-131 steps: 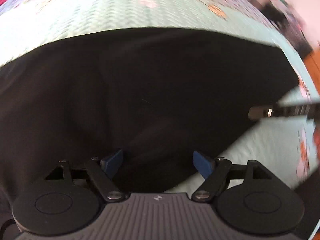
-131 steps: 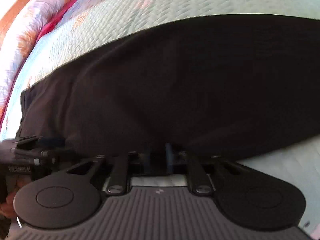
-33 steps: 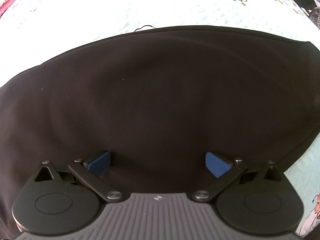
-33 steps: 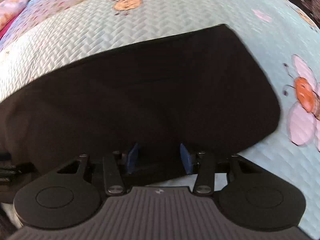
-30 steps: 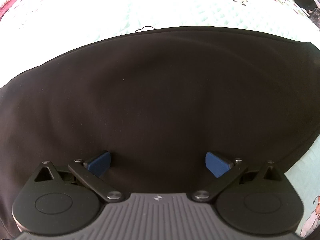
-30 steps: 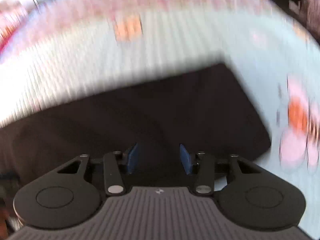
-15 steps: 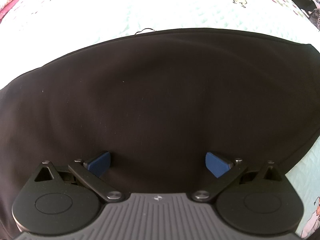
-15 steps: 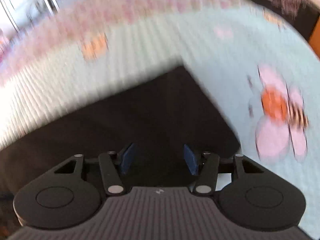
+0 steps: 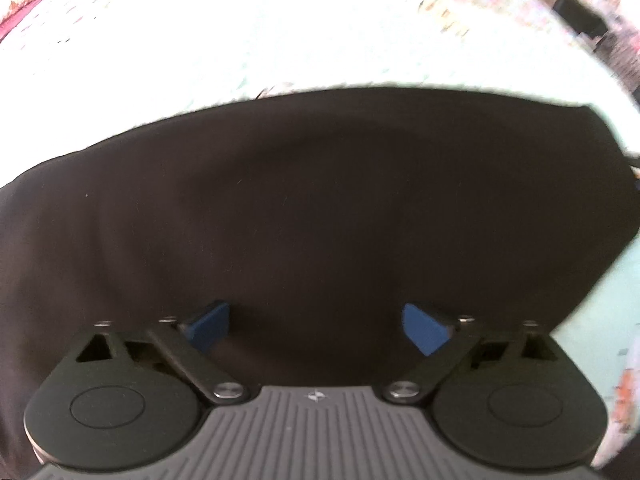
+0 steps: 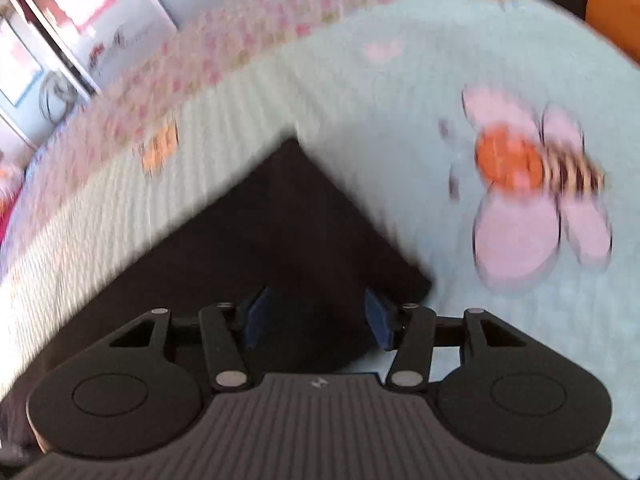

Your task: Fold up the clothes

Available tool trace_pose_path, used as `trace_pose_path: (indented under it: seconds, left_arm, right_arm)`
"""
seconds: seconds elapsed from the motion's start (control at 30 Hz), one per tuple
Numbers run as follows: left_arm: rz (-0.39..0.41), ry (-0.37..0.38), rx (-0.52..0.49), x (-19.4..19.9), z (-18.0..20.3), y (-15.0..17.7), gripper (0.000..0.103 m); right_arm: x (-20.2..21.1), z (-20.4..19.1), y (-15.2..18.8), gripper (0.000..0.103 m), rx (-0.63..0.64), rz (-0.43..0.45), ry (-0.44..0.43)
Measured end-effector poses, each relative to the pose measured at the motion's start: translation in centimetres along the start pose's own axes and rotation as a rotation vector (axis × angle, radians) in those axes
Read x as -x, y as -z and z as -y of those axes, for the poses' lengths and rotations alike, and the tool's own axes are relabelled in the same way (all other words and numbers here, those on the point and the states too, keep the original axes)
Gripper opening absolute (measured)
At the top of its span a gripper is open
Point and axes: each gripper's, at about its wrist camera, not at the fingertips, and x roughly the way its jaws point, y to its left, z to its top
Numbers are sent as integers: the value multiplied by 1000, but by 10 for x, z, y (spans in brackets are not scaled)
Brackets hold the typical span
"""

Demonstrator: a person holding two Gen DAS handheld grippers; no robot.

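A black garment [image 9: 320, 200] lies spread flat on a pale turquoise quilted bedspread [image 9: 280, 40]. My left gripper [image 9: 316, 320] hovers over its near part. The jaws are wide apart and closing, the blue pads [image 9: 208, 322] press on nothing, and only flat cloth lies below the gap. In the blurred right wrist view the garment [image 10: 288, 220] narrows to a folded end with a corner near the right pad. My right gripper [image 10: 316, 312] is above that end. Its jaws are partly apart and closing slightly, with cloth beneath them and nothing gripped.
The bedspread [image 10: 400, 100] carries a bee print [image 10: 520, 184] just right of the garment's end. A window and furniture [image 10: 60, 40] show beyond the bed's far edge. Wooden furniture [image 10: 612, 0] stands at the top right. Dark clutter [image 9: 600, 20] sits past the bed's right side.
The right gripper swept along the garment towards its end and rolled, so the corner now sits between its fingers. The left gripper shifted a little and its pads drew slightly closer.
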Motion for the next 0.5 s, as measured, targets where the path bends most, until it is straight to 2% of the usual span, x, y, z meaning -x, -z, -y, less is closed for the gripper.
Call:
trace_pose_path:
  seconds: [0.07,0.13,0.2,0.23,0.27,0.33,0.37,0.4,0.47,0.5]
  left_arm:
    - [14,14,35,11,-2,3,95]
    - [2,44,67,36,-28,-7,95]
    - [-4,70,93,25,-16,-3,95]
    - [-8,76,104,27,-13,-1,95]
    - [-8,78,106,18,-6,-4,95]
    - [-9,77,105,18,-3,-8,95]
    - [-9,77,105,17,-3,-10,95]
    - [-6,88,112,20,-8,-5,95]
    - [4,98,128,21,-19,1,95]
    - [18,91,141,19,-23,1,95]
  right_arm:
    - [-12,-11,-20,53,23,28,-49]
    - [-28,-18,-35,54,34,27,-85]
    - [-54,-14,-45,53,42,-66,-103]
    - [-67,-7,-47,50,45,-98,-64]
    - [-78,2,-47,2,48,-112,8]
    - [-69,11,-48,0,36,-71,60]
    - [-60,14,-49,3,28,-41,73]
    - [-52,17,-49,14,20,-12,87]
    - [-35,23,-50,14,5,46,113]
    - [-25,19,-47,15,15,54,91]
